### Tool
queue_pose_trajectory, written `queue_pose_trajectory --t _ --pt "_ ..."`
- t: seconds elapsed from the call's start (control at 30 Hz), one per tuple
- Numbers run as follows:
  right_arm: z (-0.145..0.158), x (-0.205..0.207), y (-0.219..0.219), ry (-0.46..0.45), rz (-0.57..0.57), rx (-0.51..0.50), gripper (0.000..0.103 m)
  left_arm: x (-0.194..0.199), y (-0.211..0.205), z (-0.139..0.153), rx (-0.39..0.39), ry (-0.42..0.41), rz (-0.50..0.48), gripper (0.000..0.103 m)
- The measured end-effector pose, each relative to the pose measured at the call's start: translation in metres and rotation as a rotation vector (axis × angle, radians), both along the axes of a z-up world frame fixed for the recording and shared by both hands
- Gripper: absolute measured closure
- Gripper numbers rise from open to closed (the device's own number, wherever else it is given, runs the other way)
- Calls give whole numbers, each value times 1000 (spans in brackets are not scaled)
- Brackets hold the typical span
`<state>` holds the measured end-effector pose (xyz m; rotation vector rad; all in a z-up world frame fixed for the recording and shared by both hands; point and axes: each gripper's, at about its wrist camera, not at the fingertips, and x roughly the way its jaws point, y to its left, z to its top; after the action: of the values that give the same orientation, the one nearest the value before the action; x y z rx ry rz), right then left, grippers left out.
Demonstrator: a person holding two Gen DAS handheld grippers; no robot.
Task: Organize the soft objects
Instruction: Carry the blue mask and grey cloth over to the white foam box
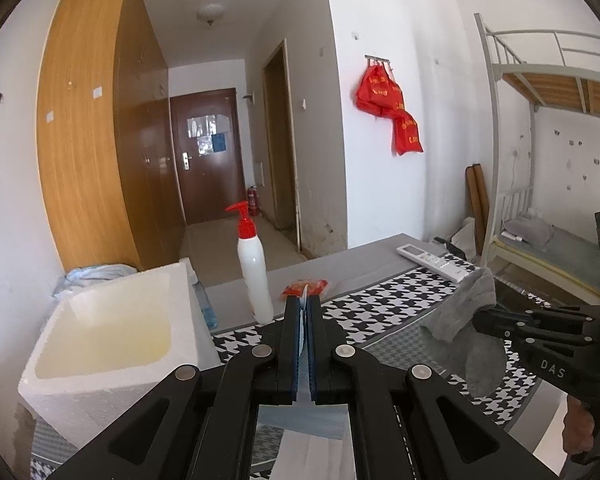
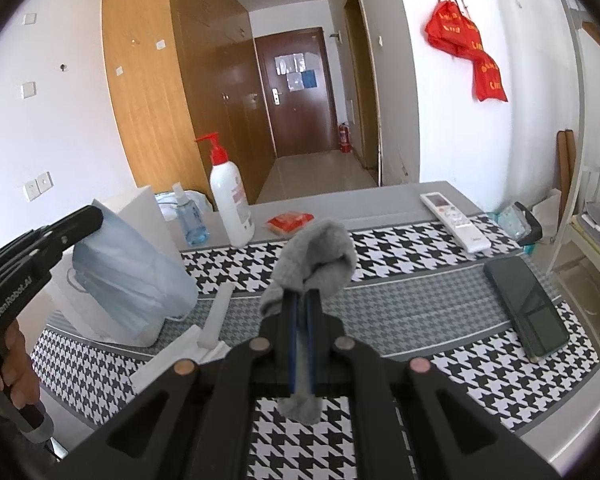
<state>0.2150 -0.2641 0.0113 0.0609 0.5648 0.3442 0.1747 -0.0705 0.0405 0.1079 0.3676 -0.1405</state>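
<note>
My left gripper [image 1: 304,308] is shut on a pale blue face mask [image 1: 303,424]; in the right wrist view the mask [image 2: 132,280] hangs from the left gripper [image 2: 94,220] above the table, in front of the foam box. My right gripper [image 2: 303,300] is shut on a grey sock [image 2: 320,256] and holds it above the houndstooth cloth [image 2: 400,256]. In the left wrist view the sock [image 1: 464,312] droops from the right gripper [image 1: 480,320] at the right. A white foam box [image 1: 112,340] stands open at the left.
A white pump bottle with a red top [image 1: 254,268], a red packet [image 1: 304,286] and a white remote [image 1: 436,262] stand at the table's far side. A dark phone [image 2: 526,304] lies at the right. A clear blue bottle [image 2: 190,220] and white foam pieces [image 2: 216,316] are at the left.
</note>
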Motion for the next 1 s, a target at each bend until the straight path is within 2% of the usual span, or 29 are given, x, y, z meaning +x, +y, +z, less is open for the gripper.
queue_pose_trajectory --t 0.37,1.0 --pt "22 -5 12 -48 29 5 96 -2 10 20 -7 -6 9 100" --pt "58 -3 34 -125 71 -7 96 -1 21 63 2 -69 15 100"
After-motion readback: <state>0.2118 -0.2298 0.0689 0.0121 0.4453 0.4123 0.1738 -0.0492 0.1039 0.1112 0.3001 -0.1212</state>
